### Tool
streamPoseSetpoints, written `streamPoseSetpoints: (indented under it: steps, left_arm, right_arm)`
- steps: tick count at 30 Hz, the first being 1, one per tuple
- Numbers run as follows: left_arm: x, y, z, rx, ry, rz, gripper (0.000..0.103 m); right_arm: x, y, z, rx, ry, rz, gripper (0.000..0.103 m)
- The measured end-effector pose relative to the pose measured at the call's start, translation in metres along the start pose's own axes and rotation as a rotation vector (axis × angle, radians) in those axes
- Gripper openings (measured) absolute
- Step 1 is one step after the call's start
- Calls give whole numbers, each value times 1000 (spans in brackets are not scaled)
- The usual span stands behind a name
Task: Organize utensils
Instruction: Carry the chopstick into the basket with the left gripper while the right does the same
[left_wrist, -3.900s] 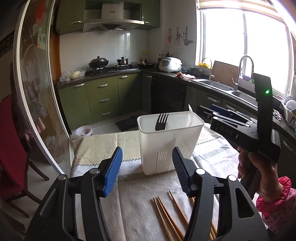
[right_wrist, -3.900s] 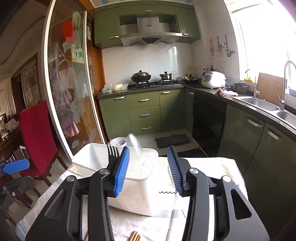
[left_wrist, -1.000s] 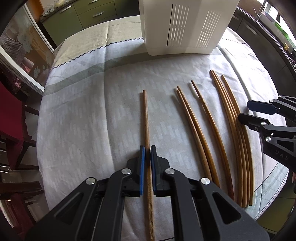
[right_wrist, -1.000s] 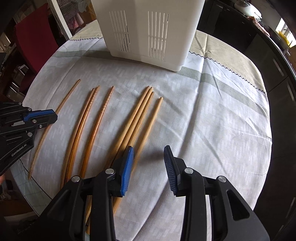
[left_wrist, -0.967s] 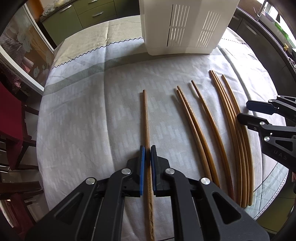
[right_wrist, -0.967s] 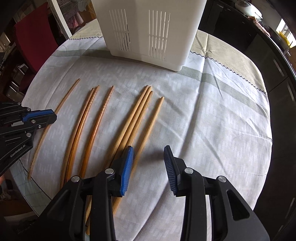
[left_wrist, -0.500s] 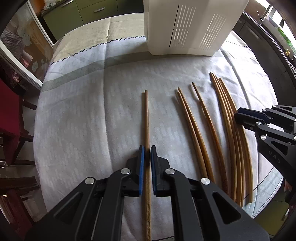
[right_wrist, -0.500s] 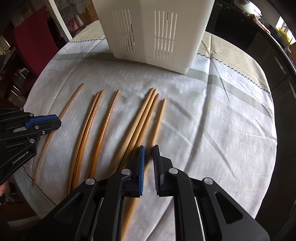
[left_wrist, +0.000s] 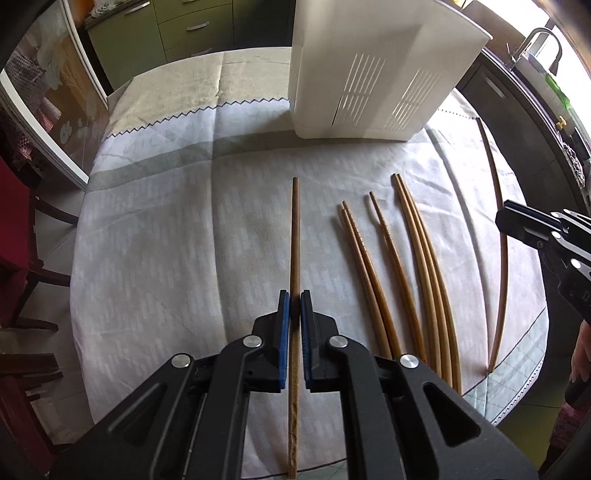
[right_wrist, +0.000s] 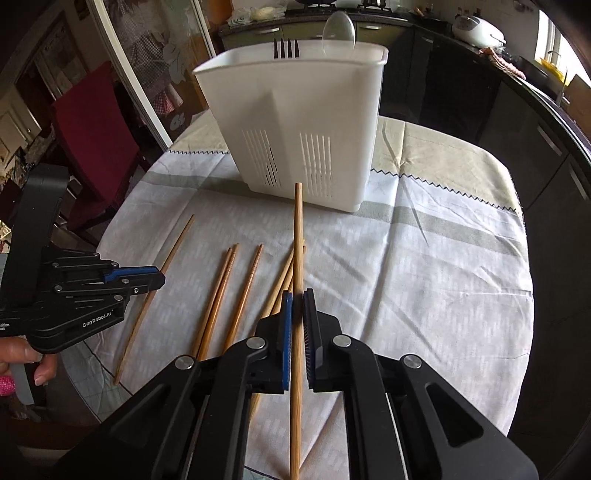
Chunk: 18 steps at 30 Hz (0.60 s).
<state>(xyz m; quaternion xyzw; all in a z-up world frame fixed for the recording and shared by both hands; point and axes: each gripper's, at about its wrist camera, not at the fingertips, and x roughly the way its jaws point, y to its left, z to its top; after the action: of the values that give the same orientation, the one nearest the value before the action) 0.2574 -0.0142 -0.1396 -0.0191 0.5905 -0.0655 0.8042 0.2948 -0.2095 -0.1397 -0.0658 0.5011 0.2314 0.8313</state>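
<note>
We see the left gripper (left_wrist: 294, 314) clamped tight on a dark brown chopstick (left_wrist: 294, 236), which runs straight up toward twelve o'clock in the left wrist view, its far end short of the white utensil holder (left_wrist: 373, 74) standing at one o'clock. The right gripper (right_wrist: 297, 325) has just been closing and now pinches a lighter chopstick (right_wrist: 297, 240) between its blue pads (right_wrist: 286, 332); that stick points toward twelve o'clock, its tip in front of the holder's slotted wall in the picture. From the left camera this same stick appears as a thin curved line at three o'clock, clear of the cloth, held in the right gripper's black jaws. Five more chopsticks (left_wrist: 399, 266) lie on the white tablecloth (left_wrist: 166, 240) between the two held ones: a pair, a single, then another pair fanned toward five o'clock. In the right wrist view a black fork (right_wrist: 286, 48) and a clear spoon (right_wrist: 339, 27) stick up from the holder at twelve o'clock. A hand (right_wrist: 22, 360) grips the left gripper's handle at nine o'clock
</note>
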Motion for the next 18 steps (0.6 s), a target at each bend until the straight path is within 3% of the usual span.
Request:
streamPoseSetpoints:
  steps: [10, 18]
  left_arm:
    - [-70, -12, -7, 47, -145, -28, 6]
    - [-93, -27, -12, 78, -193, -33, 6]
  right_arm:
    - [-59, -10, -15, 9, -123, 28, 7]
    - [-84, -13, -23, 10, -174, 44, 7]
